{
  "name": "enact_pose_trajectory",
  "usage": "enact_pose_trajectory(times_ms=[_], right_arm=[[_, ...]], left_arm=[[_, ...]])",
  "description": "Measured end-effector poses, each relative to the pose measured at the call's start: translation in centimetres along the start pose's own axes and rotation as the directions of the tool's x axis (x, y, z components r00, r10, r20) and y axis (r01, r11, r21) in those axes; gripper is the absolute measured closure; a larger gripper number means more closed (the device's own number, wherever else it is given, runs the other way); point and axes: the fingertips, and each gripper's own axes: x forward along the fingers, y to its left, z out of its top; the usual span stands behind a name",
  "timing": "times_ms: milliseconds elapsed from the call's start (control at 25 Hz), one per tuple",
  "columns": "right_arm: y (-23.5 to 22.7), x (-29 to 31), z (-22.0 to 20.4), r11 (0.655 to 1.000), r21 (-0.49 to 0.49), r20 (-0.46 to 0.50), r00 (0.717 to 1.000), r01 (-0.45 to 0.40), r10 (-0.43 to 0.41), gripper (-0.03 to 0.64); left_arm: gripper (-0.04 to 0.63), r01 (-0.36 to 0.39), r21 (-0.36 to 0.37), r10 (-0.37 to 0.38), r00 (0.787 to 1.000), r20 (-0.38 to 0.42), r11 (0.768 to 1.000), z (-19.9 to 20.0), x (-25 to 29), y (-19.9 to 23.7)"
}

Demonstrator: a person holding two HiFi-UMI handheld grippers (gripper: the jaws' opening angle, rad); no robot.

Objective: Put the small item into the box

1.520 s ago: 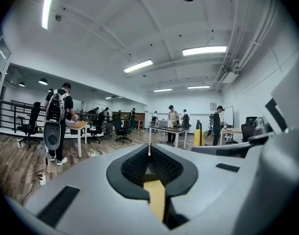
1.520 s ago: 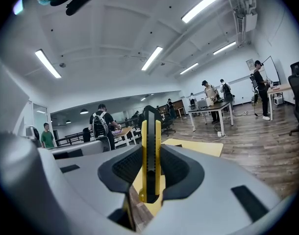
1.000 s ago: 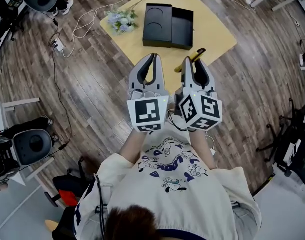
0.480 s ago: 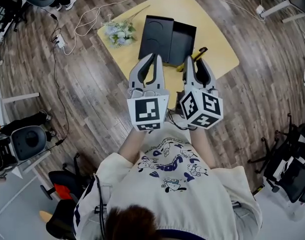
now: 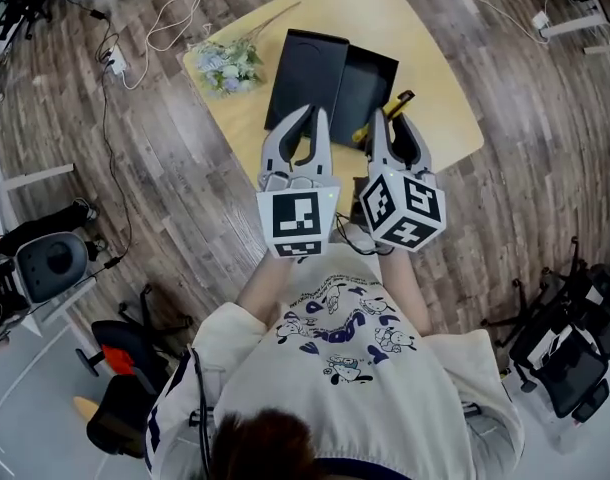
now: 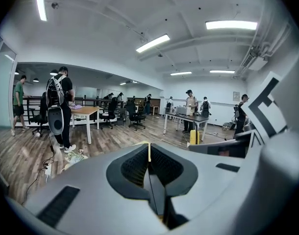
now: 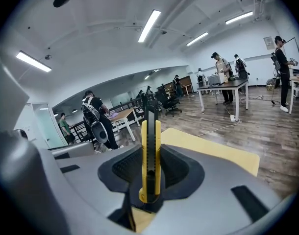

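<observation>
1. The right gripper (image 5: 389,120) has its jaws clamped on a yellow-and-black utility knife (image 7: 150,153), which stands on edge between the pads.
2. The left gripper (image 6: 149,148) has its jaws closed together, with nothing between them.
3. Both are held side by side above the near edge of the yellow table (image 5: 430,48), close to the black box (image 5: 315,73).
4. A bunch of flowers (image 5: 225,65) lies left of the box.

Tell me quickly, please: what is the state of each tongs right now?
Left tongs: closed, nothing between them.
Right tongs: closed on a yellow utility knife.
</observation>
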Motion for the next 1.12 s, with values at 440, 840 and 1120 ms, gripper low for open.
enact_pose_trajectory(times_ms=[440,840,1120], right_arm=[[-2.6,4.6,-3.4,0.999,0.024,-0.149,0.988,0.030,-0.026,0.488],[-4.1,8.2,-6.6,0.998,0.016,-0.286,0.957,0.055,-0.048,0.488],[-4.6,10.1,-9.1,0.997,0.007,-0.387,0.919,0.080,-0.071,0.488]], left_arm=[[0.571,-0.015,-0.023,0.013,0.995,-0.102,1.000,-3.6,4.1,0.3],[0.571,-0.027,-0.036,0.021,0.984,-0.175,0.999,-6.2,6.7,1.0],[0.571,-0.033,-0.055,0.020,0.974,-0.225,0.998,-8.4,7.9,1.6]])
